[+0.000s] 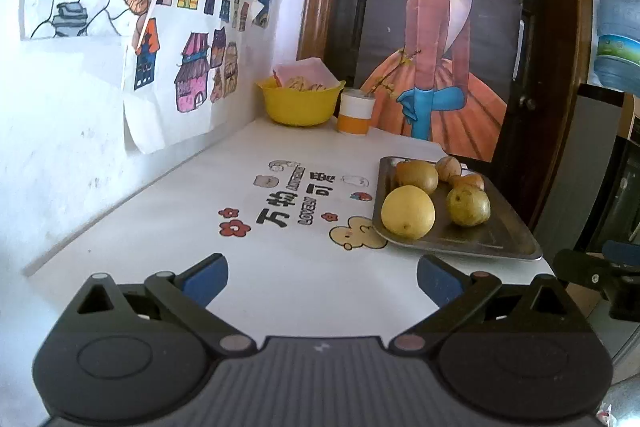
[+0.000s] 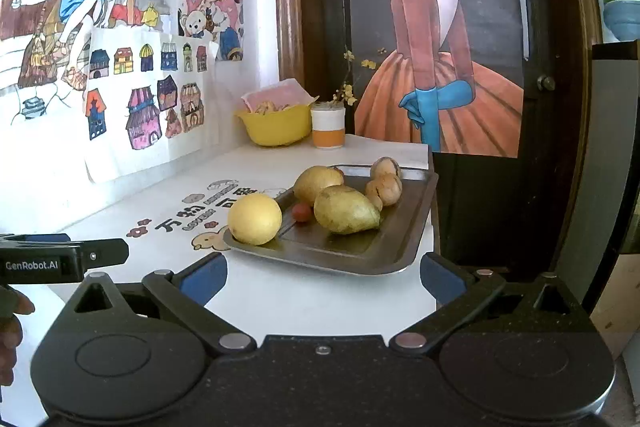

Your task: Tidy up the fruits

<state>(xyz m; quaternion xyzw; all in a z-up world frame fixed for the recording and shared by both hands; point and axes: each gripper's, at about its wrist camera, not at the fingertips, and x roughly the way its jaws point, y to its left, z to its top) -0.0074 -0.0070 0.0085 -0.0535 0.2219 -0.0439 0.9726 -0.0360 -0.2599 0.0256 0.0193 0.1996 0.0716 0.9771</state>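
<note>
The white table (image 2: 280,299) fills the scene, printed with cartoon flowers and lettering, pushed into a corner under children's drawings (image 2: 144,95) taped to the wall. Behind it hangs a big poster of a woman in an orange dress (image 2: 440,67). At the table's right edge sits the metal tray (image 2: 404,247), and that is where all the fruit is gathered. Both grippers hover low over the near side of the table, well short of the tray. The left gripper (image 1: 322,277) has its blue-padded fingers (image 1: 204,281) spread wide, nothing between them. The right gripper (image 2: 322,277) matches it, fingers (image 2: 440,279) wide apart and empty; from its camera the left gripper's body shows at the left edge with part of a hand (image 2: 10,327) beneath it. In the far corner stands a yellow bowl (image 2: 276,127), with an orange-and-white cup (image 2: 328,127) just beside it. On the tray, a round yellow fruit (image 2: 255,219) sits at the near left corner. Two greenish pears (image 2: 346,211) lie in the middle, one behind the other. Two small brown fruits (image 2: 386,187) crowd the far side. Tiniest of all, a small red fruit (image 2: 301,212) sits between the yellow one and the nearer pear.
</note>
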